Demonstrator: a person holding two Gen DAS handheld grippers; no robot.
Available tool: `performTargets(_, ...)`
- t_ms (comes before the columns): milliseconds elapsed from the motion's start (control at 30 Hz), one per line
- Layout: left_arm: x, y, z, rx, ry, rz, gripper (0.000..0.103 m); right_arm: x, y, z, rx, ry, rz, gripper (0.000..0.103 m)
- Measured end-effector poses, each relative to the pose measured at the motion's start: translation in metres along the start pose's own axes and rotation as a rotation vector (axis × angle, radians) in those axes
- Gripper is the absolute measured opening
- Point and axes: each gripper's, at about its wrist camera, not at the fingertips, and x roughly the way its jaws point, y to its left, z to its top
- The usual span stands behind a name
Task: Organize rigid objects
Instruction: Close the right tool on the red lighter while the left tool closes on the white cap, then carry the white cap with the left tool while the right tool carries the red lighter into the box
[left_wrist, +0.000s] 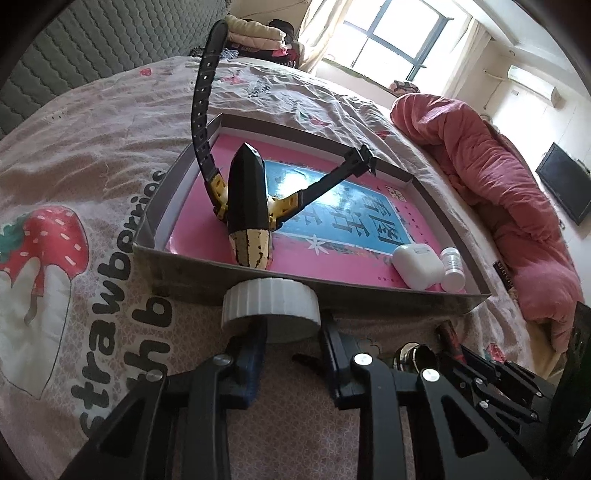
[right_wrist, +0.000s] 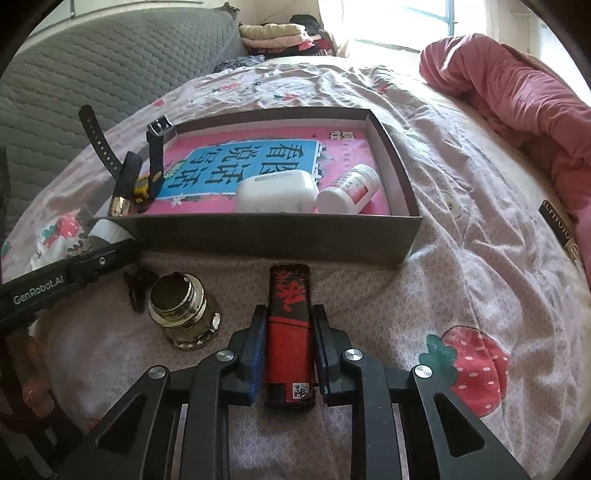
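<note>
A shallow grey box lies on the bed with a pink book inside. On the book lie a black-and-yellow wristwatch, a white earbud case and a small white bottle. My left gripper is shut on a white ribbed cap just before the box's near wall. My right gripper is shut on a red-and-black lighter lying on the sheet before the box.
An open glass jar stands on the sheet between the two grippers, with a small black clip beside it. A rolled pink duvet lies to the right. A grey quilted headboard and folded clothes are beyond.
</note>
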Motion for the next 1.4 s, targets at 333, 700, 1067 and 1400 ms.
performTargets(333,-0.016,-0.002,0.003,0.031,-0.043,-0.048,0.005,-0.011,-0.006,0.000,0.019,-0.029,0.023,0.023)
performTargets(700,-0.039,-0.009,0.007,0.052,-0.101,-0.073,0.004,-0.033,-0.008,0.000,0.028,-0.091,0.077,0.023)
performTargets(1067,-0.066,-0.030,0.007,0.114,-0.167,-0.086,0.004,-0.052,-0.013,0.017,0.027,-0.198,0.102,0.023)
performTargets(1400,-0.064,-0.043,0.019,0.116,-0.193,-0.089,0.004,-0.050,-0.018,0.033,0.036,-0.231,0.120,0.023)
